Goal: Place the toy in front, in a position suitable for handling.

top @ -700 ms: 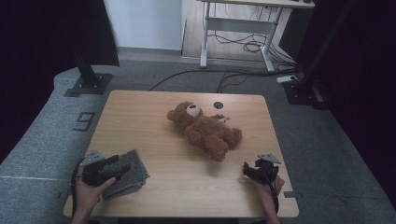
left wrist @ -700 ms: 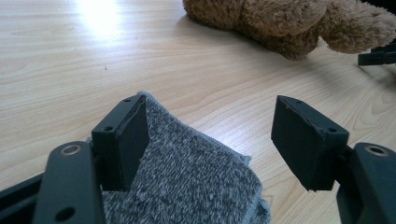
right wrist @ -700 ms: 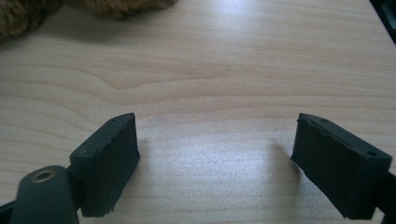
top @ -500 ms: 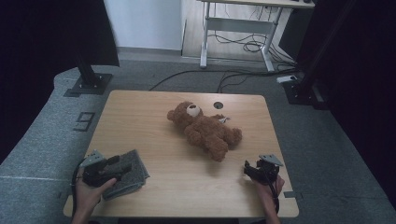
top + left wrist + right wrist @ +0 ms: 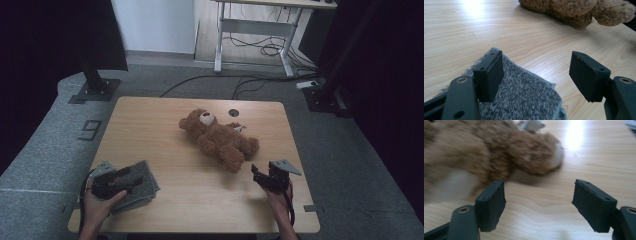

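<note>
A brown teddy bear point(image 5: 220, 139) lies on its back in the middle of the wooden table point(image 5: 150, 125), head toward the far left. A grey fuzzy cloth point(image 5: 144, 186) lies near the front left corner. My left gripper point(image 5: 126, 176) rests over that cloth, open, with nothing between its pads. In the left gripper view the cloth point(image 5: 524, 97) lies under the left jaw of the gripper point(image 5: 536, 62), and the bear point(image 5: 576, 12) is farther off. My right gripper point(image 5: 257, 173) is open just in front of the bear's legs. In the blurred right gripper view, the bear point(image 5: 486, 152) lies beyond the gripper point(image 5: 539, 185).
A small white tag point(image 5: 239, 127) pokes out beside the bear. A round cable hole point(image 5: 233, 113) sits near the table's far edge. Beyond the table stand a desk frame point(image 5: 250, 30) with floor cables and dark stands at both sides.
My right gripper has edged slightly toward the bear. The left hand has barely shifted on the cloth.
</note>
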A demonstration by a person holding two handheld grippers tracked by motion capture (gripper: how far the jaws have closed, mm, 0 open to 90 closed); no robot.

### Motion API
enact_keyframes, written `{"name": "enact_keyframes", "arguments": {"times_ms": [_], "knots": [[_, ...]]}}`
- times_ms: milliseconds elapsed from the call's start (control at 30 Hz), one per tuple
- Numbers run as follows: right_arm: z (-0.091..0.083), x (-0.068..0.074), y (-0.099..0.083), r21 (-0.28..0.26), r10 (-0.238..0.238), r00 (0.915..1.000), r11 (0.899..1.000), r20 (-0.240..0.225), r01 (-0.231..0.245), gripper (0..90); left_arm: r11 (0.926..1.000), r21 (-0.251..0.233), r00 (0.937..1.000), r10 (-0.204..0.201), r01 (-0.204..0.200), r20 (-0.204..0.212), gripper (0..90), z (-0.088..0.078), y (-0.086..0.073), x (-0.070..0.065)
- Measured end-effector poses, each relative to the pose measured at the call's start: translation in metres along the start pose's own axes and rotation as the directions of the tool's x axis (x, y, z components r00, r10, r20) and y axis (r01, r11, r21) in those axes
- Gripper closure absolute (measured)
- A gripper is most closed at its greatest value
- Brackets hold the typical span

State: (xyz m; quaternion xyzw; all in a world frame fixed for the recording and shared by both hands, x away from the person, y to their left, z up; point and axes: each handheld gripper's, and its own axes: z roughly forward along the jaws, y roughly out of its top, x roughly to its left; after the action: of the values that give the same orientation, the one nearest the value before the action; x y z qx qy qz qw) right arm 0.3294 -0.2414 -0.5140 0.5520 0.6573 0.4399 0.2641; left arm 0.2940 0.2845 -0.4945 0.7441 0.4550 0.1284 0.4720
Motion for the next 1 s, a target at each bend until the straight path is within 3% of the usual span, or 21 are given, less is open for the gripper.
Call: {"name": "enact_keyframes", "arguments": {"times_ms": [100, 133, 200, 433, 633, 867, 1000], "knots": [[-0.002, 0.007, 0.009, -0.015, -0.010, 0.9999, 1.000, -0.011, 0.010, 24.2, 1.0000, 0.002, 1.0000, 0.002, -0.002, 0.003, 28.0, 0.002, 0.001, 0.001], [-0.005, 0.018, 0.023, -0.046, -0.008, 0.9994, 0.999, -0.035, 0.006, 25.7, 1.0000, -0.003, 1.0000, 0.001, -0.001, 0.009, 27.9, 0.001, 0.002, 0.001], [-0.006, 0.030, 0.036, -0.056, -0.024, 0.9977, 0.998, -0.063, 0.021, 25.3, 0.9999, -0.011, 0.9999, -0.002, 0.002, 0.011, 27.6, 0.000, 0.004, 0.002], [0.008, 0.072, 0.066, -0.060, -0.091, 0.9883, 0.995, -0.122, 0.085, 25.6, 0.9995, -0.032, 0.9997, -0.008, 0.009, 0.024, 27.6, -0.002, 0.007, 0.004], [0.034, 0.096, 0.071, -0.026, -0.067, 0.9830, 0.998, -0.171, 0.063, 26.7, 0.9994, -0.032, 0.9995, -0.008, 0.009, 0.031, 27.6, 0.000, 0.010, 0.006], [0.044, 0.117, 0.079, -0.021, -0.082, 0.9775, 0.997, -0.194, 0.080, 28.4, 0.9996, -0.028, 0.9991, -0.006, 0.007, 0.042, 27.7, 0.004, 0.012, 0.007], [0.061, 0.131, 0.078, 0.005, -0.091, 0.9756, 0.996, -0.200, 0.093, 31.1, 0.9995, -0.030, 0.9991, -0.007, 0.008, 0.042, 27.7, 0.004, 0.012, 0.007]]}}
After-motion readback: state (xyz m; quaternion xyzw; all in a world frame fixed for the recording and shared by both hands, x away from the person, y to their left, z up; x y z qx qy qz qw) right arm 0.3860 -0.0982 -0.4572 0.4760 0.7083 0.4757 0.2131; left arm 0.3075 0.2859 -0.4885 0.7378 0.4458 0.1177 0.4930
